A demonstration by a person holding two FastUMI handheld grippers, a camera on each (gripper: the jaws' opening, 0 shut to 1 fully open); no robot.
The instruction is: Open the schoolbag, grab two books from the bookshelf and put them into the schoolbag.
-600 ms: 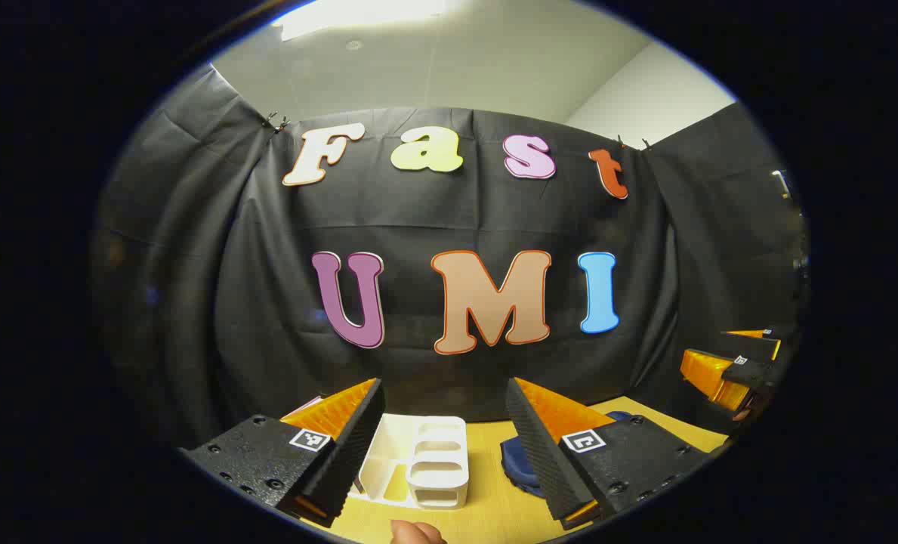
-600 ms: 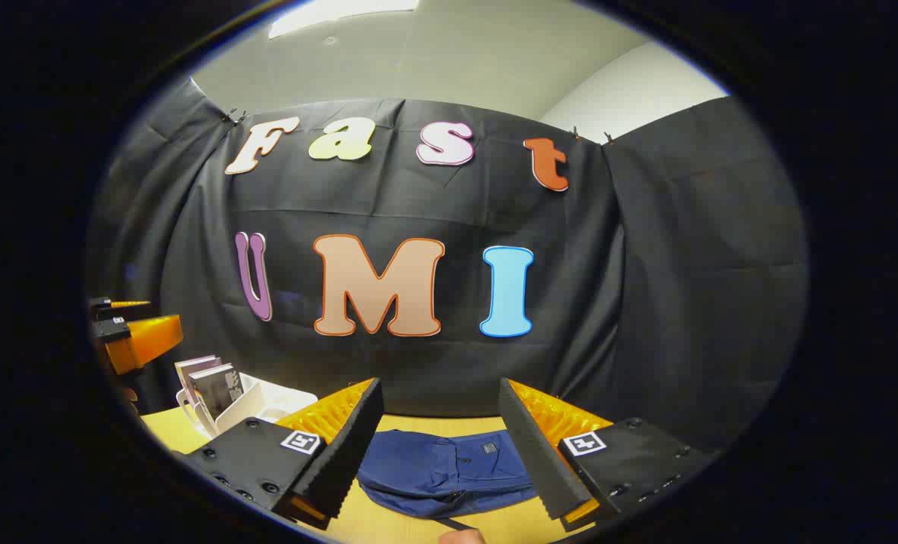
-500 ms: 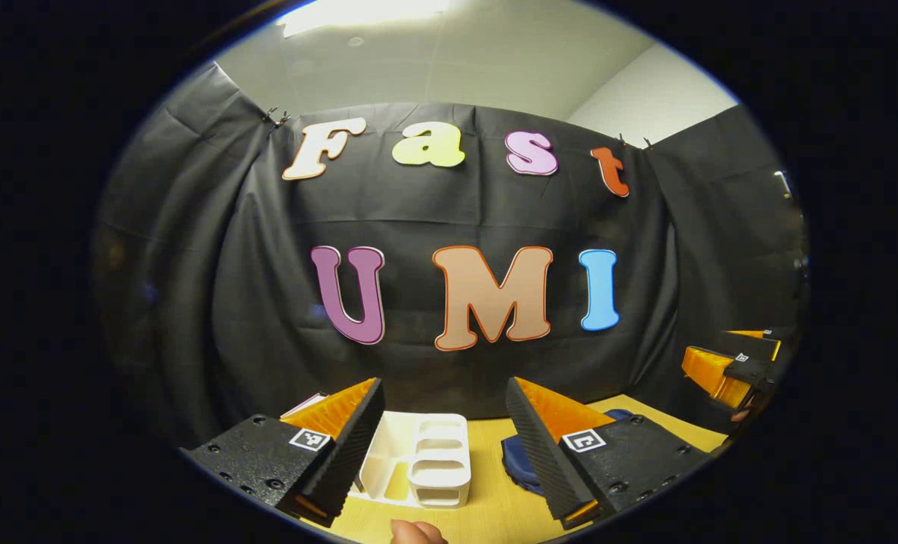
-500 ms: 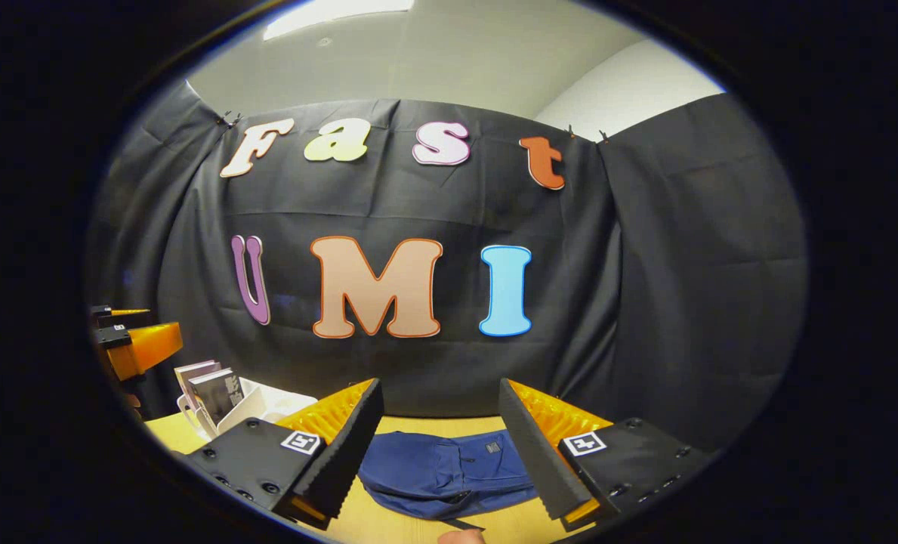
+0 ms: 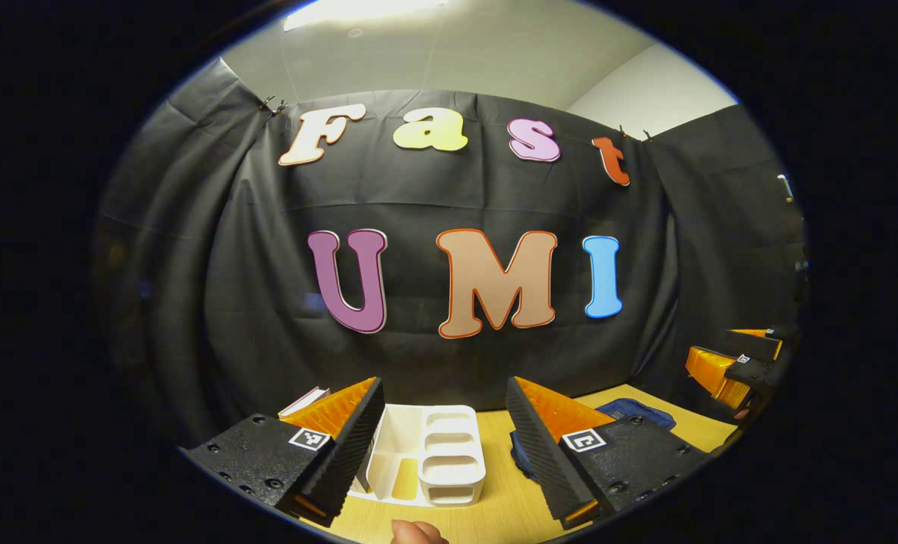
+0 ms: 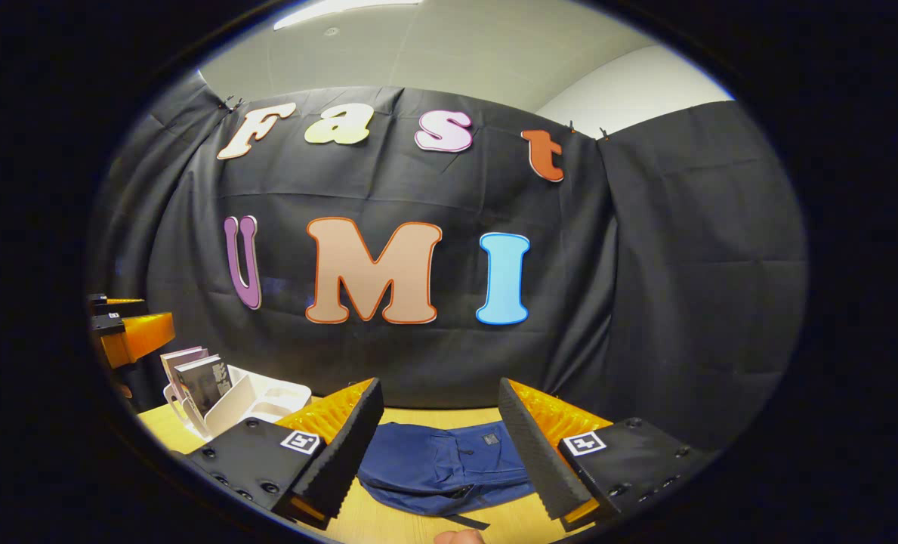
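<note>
Right gripper view: one blue schoolbag lies flat on the tabletop just beyond the spread, empty right gripper; perhaps two books stand in one white bookshelf leftward. Left gripper likewise released.

Left gripper up above wooden table, fingers wide apart, nothing between. White bookshelf straight ahead on table. Book peeks out behind left finger. Blue schoolbag lies beside bookshelf, partly hidden by right finger. Right gripper far off at right edge.
</note>
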